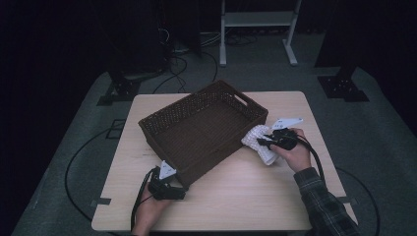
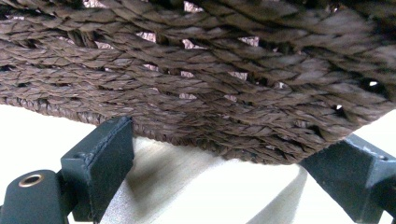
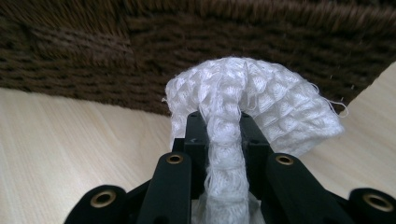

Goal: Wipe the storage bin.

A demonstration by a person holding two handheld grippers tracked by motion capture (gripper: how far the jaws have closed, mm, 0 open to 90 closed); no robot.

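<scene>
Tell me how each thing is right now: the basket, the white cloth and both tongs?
basket: upright on the table, nothing inside it.
white cloth: bunched, pinched by the right tongs, beside the basket wall.
right tongs: shut on the white cloth.
left tongs: open, jaws wide apart at the basket's near corner.

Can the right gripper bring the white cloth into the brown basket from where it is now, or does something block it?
Probably yes. The right gripper is shut on the white cloth just outside the basket, whose top is open. Its near wall stands between them, so the cloth must be lifted over the rim first.
</scene>
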